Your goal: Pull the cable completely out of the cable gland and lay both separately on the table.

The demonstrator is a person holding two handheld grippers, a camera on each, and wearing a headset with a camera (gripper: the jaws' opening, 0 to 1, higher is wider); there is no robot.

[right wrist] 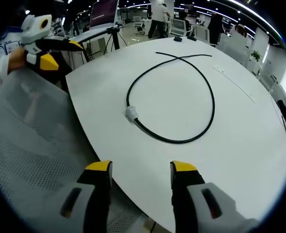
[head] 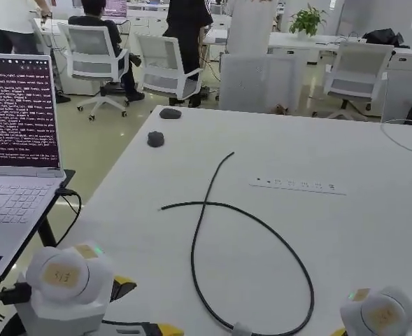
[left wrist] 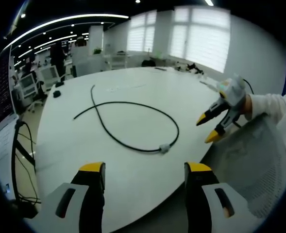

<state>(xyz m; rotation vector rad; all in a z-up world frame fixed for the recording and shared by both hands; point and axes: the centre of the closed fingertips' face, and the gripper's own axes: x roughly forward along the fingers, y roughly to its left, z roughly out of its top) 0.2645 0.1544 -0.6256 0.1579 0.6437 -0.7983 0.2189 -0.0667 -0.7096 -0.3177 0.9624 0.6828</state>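
Head view looks down on a white table (head: 373, 231) where a black cable (head: 261, 227) lies in a wide loop that crosses itself on the far left, one end running out to the left and the other toward the far side. The grey cable gland (head: 241, 329) sits on the cable at the near part of the loop, close to the table's near edge, so the two are not separated. The left gripper (left wrist: 145, 167) hangs off the near left edge with its yellow-tipped jaws spread wide and holding nothing. The right gripper (right wrist: 141, 166) hangs off the near right edge, also spread wide and holding nothing. Both are well apart from the gland. An open laptop (head: 13, 133) stands on a stand to the left, just beside the table. Two small dark objects (head: 156, 139) lie on the far left of the table, and a flat socket strip (head: 296, 185) lies beyond the loop. A grey mesh chair back (right wrist: 31, 141) shows in the right gripper view near the table's edge.
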